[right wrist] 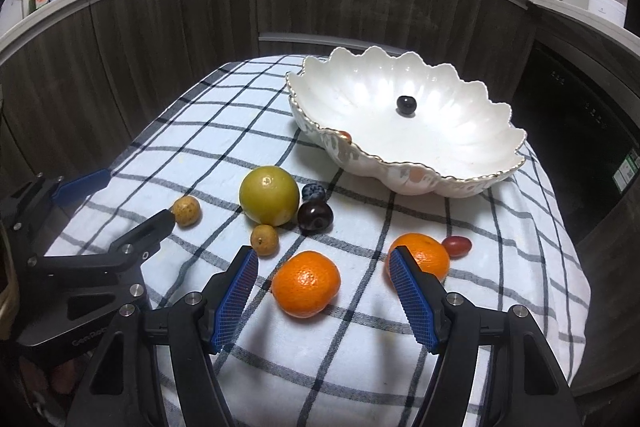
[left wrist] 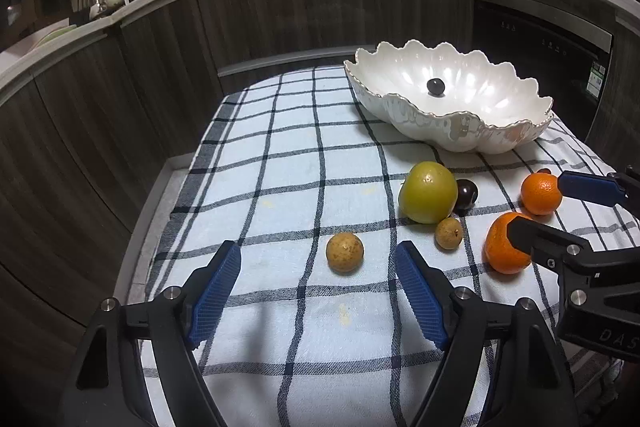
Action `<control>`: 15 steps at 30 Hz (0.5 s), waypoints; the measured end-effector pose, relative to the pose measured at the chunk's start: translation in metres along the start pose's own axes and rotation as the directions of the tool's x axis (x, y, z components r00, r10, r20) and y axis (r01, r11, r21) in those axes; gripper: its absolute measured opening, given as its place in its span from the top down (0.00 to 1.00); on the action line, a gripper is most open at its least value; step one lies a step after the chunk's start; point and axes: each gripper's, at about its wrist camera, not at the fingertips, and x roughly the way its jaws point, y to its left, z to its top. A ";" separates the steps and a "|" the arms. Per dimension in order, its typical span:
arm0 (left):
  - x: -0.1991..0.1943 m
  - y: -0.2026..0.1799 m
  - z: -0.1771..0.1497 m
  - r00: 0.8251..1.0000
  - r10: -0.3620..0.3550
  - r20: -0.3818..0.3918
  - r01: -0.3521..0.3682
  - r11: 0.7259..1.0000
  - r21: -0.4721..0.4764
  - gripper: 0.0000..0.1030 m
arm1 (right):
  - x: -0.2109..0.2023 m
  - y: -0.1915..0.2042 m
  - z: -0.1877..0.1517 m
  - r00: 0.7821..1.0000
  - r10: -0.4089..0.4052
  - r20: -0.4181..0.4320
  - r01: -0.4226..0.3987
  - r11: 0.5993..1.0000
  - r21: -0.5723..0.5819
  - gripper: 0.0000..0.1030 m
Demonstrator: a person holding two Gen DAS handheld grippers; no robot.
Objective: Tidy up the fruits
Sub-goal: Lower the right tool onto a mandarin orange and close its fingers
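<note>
a checked cloth (left wrist: 280, 155) covers the table in a dim kitchen, and the sorting of the fruit looks barely begun. at far left the left gripper (left wrist: 318, 291) hangs over the cloth with its blue pads spread apart and nothing between them; a small tan fruit (left wrist: 345, 251) lies just ahead of the gap, untouched. moving right, a large green-yellow fruit (right wrist: 269, 195) sits in the middle of the cloth with a second small tan fruit (right wrist: 264, 239) touching or nearly touching its near side, a dark plum (right wrist: 315, 217) against its right flank and a smaller bluish-dark fruit (right wrist: 313, 191) tucked just behind that. next comes the right gripper (right wrist: 322, 291), its jaws likewise apart and empty, lined up on a near tangerine (right wrist: 306, 283) that lies on the cloth just beyond the tips, not yet gripped. a second tangerine (right wrist: 424, 253) rests partly behind the right-hand pad, with a small red fruit (right wrist: 457, 245) beside it. farthest right and to the rear stands the white scalloped bowl (right wrist: 472, 173), holding a single dark round fruit (right wrist: 407, 105) near its centre. by this count one piece is in the bowl and eight remain on the cloth, so nearly all of the job appears still to be done.
</note>
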 end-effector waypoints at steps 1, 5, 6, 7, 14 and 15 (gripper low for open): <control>0.002 0.000 0.000 1.000 -0.003 -0.004 0.003 1.000 0.000 0.24 | 0.001 0.001 0.000 1.000 0.001 -0.001 -0.001 1.000 -0.001 0.33; 0.010 0.000 -0.001 1.000 -0.014 -0.019 0.014 1.000 -0.004 0.27 | 0.006 0.001 -0.001 1.000 0.005 -0.011 -0.005 1.000 -0.001 0.33; 0.012 0.000 -0.001 0.999 -0.019 -0.026 0.019 1.000 -0.004 0.29 | 0.008 0.001 -0.001 1.000 0.008 -0.016 -0.008 1.000 0.001 0.33; 0.014 -0.001 -0.001 0.999 -0.022 -0.031 0.022 1.000 -0.005 0.30 | 0.009 0.001 -0.001 1.000 0.009 -0.019 -0.009 1.000 0.003 0.33; 0.024 -0.003 -0.004 0.998 -0.042 -0.056 0.042 0.999 -0.008 0.31 | 0.019 0.000 -0.004 0.999 0.026 -0.041 -0.026 1.000 0.014 0.33; 0.025 -0.004 -0.004 0.997 -0.043 -0.058 0.042 0.999 -0.008 0.31 | 0.021 0.000 -0.005 0.999 0.031 -0.044 -0.030 0.999 0.017 0.33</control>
